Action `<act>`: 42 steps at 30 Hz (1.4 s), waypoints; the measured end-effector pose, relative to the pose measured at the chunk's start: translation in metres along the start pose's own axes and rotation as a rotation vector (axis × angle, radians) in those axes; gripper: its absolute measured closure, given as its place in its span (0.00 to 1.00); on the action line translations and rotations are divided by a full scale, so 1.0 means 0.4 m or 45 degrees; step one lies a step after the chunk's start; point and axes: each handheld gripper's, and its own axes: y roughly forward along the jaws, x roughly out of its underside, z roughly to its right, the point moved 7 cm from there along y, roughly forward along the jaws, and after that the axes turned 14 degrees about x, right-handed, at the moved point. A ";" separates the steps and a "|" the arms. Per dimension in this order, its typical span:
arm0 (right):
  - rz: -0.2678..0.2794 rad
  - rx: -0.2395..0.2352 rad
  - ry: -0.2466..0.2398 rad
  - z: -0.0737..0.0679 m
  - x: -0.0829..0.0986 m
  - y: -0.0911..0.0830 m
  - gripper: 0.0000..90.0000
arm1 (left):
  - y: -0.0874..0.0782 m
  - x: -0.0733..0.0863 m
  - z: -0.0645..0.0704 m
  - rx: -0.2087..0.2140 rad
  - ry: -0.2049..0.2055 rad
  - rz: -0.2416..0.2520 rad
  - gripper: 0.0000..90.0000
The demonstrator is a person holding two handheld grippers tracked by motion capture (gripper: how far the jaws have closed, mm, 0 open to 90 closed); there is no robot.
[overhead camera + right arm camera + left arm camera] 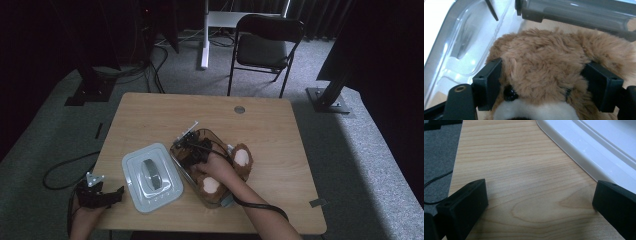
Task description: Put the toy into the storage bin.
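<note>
A brown plush toy point(243, 158) with white foot pads lies in a clear plastic container point(176, 153) at the middle of the wooden table point(150, 115). My right gripper point(189, 146) reaches into the container. In the right gripper view its jaws press the fur on both sides of the plush toy's head point(541, 57), so the right gripper point(542, 82) is shut on it. The container's pale lid point(150, 175) lies flat to the left. My left gripper point(119, 193) rests open at the table's front left edge, with bare wood between its jaws point(540, 202) and the lid's rim point(579, 152) just beyond.
The container's clear wall point(461, 45) and a grey clip bar point(574, 12) stand close around the toy's head. A round grommet point(239, 109) sits near the table's far edge. A black folding chair point(267, 45) stands behind the table, and cables lie on the carpet at left.
</note>
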 end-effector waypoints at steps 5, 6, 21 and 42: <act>0.051 -0.001 0.044 0.011 -0.008 -0.019 0.24 | 0.000 0.000 0.000 0.000 0.000 0.000 0.01; 0.067 -0.012 0.064 0.015 -0.012 -0.029 0.24 | 0.000 0.000 0.000 0.000 0.000 0.000 0.01; 0.330 -0.171 0.179 0.066 -0.001 -0.225 0.24 | 0.000 0.000 0.000 -0.001 0.000 0.002 0.01; 0.439 -0.089 0.311 0.200 0.191 -0.349 0.25 | 0.000 0.000 0.001 0.000 -0.005 0.002 0.01</act>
